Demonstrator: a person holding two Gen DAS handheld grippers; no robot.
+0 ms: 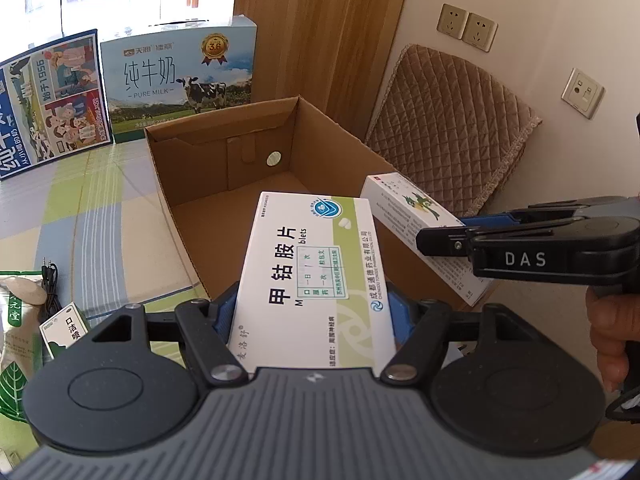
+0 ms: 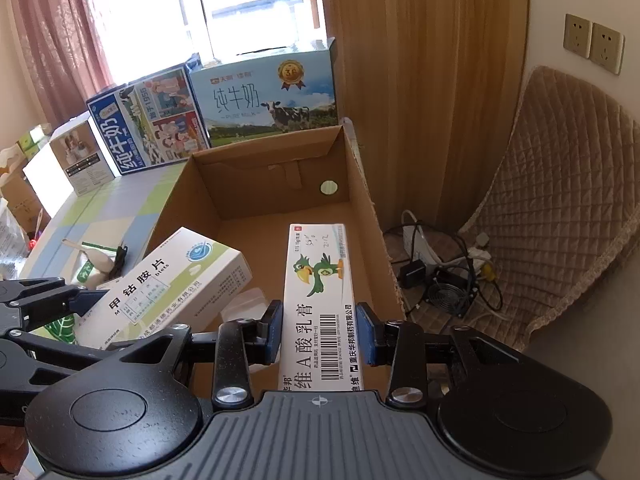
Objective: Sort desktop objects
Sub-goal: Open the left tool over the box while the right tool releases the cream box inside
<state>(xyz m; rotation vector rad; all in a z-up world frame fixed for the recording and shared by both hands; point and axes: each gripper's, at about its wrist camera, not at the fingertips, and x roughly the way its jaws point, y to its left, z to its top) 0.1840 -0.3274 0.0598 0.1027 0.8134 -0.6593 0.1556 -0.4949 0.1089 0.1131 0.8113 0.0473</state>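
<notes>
Two medicine boxes carried to the cardboard box

The left hand-held gripper [image 1: 312, 312] is clamped on the wide tablet box [image 1: 316, 276]; the right hand-held gripper [image 2: 320, 332] is clamped on the narrow ointment box [image 2: 320, 300]. Both boxes hang just ahead of their fingers, over the near part of the open cardboard box [image 2: 256, 152], which looks empty. Next, judging by this: lower and release each inside, without the two colliding.

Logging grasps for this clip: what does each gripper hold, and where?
Left gripper: white-and-green tablet box, by its long sides. Right gripper: narrow white parrot-printed ointment box, likewise.
</notes>
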